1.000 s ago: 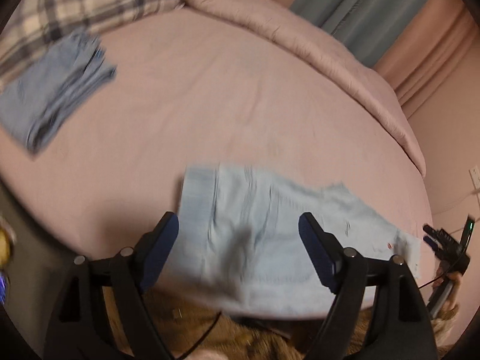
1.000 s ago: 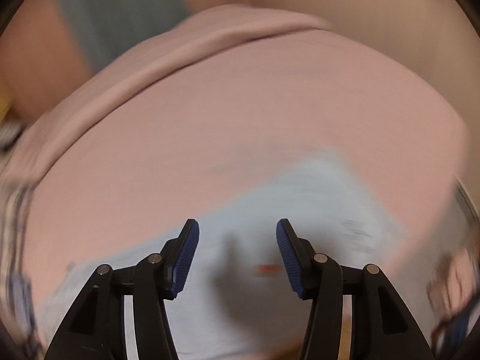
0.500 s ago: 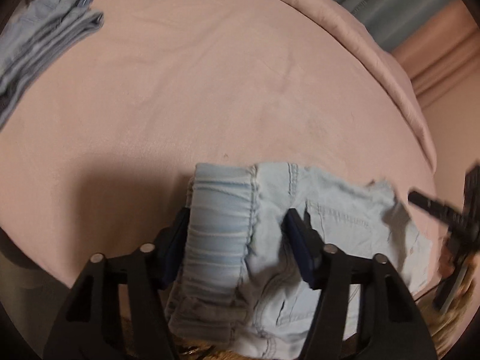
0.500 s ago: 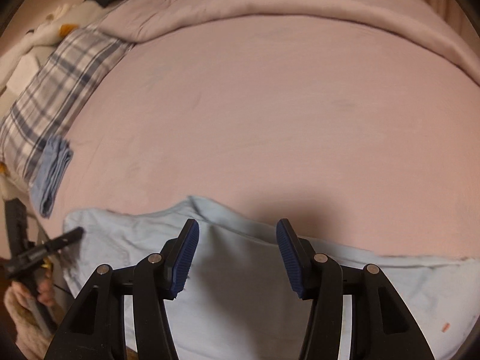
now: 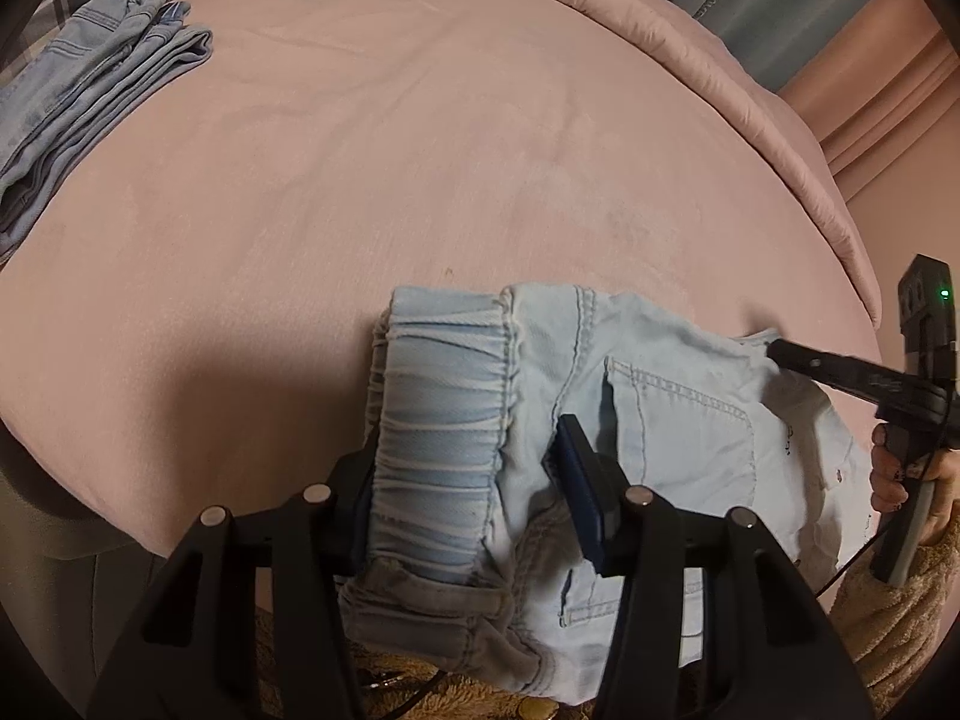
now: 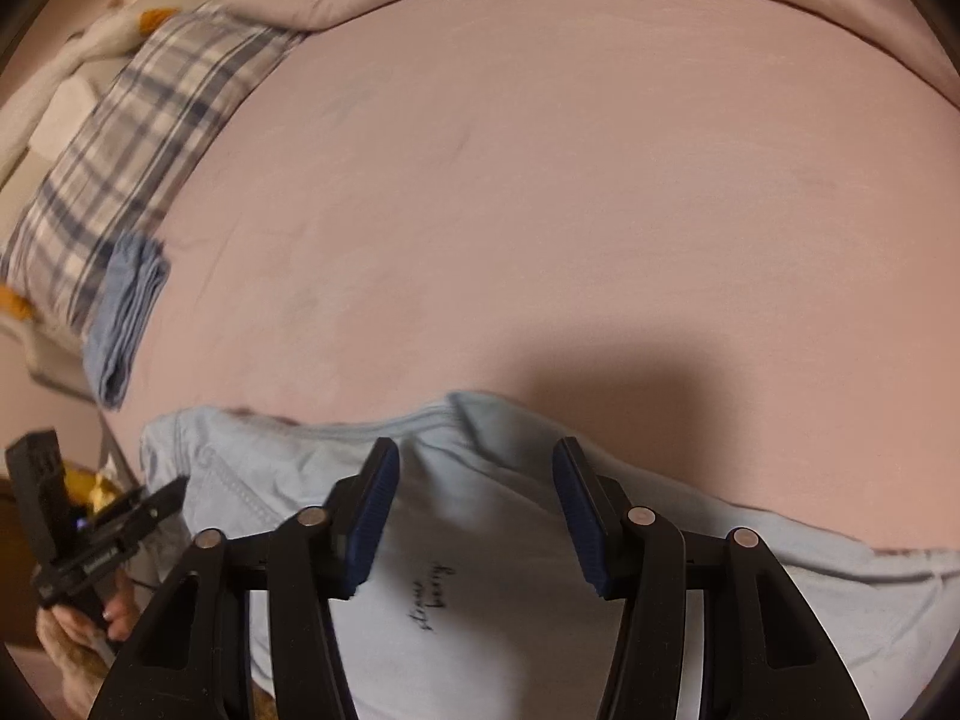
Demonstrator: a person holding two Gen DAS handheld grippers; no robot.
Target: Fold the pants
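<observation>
1. We see pants (image 5: 648,420) on the bed's (image 5: 360,180) near edge.
2. Folded jeans (image 5: 90,96) lie far left, partly on a plaid pillow (image 6: 138,138).
3. Duvet (image 5: 690,60) behind.

Dim, warm indoor light tints both views pinkish. Soft dark shadows fall on the pink bed sheet (image 5: 420,138). Fisheye curvature bends the edges; the blue-grey plaid pillow (image 6: 132,162) looks blurred.
</observation>
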